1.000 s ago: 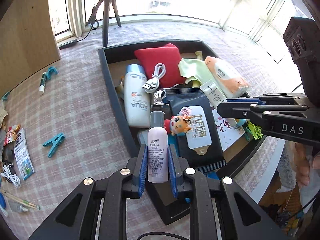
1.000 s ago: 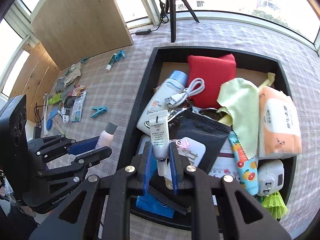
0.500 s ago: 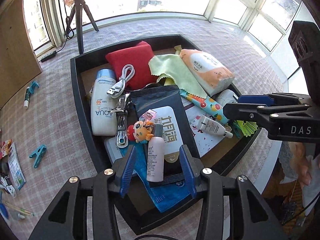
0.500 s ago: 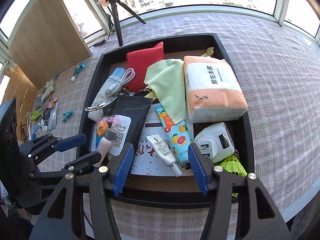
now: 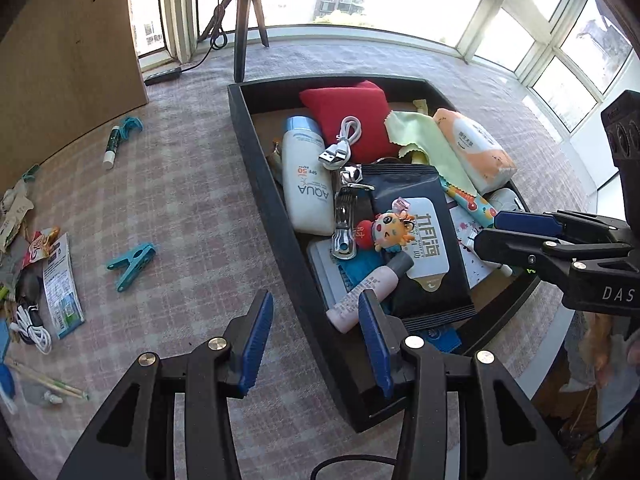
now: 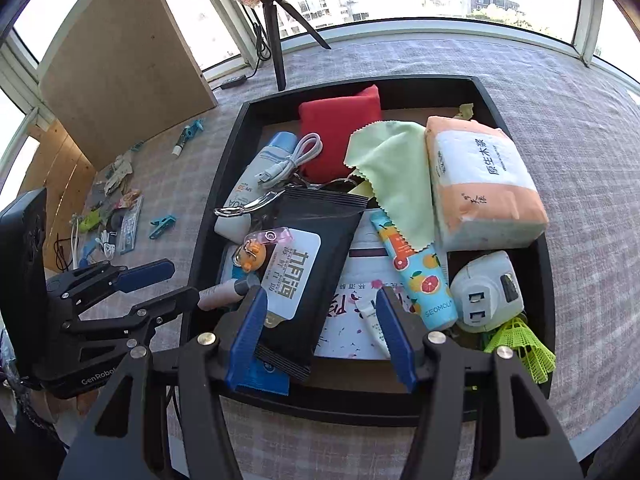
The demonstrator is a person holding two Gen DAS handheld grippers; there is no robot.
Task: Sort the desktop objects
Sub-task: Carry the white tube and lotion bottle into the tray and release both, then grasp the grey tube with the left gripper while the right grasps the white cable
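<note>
Both tongs, left gripper (image 5: 316,340) and right gripper (image 6: 320,330), hung released and empty over the black tray's (image 6: 208,220) near rim. Pink bottle (image 5: 368,294) lay inside, leaning atop clutter; it might roll off.

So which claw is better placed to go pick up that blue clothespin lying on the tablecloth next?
Probably the left. The left claw is open and empty over the tray's left wall, on the blue clothespin's side. The right claw, also open, hangs over the tray's contents, farther away.
</note>
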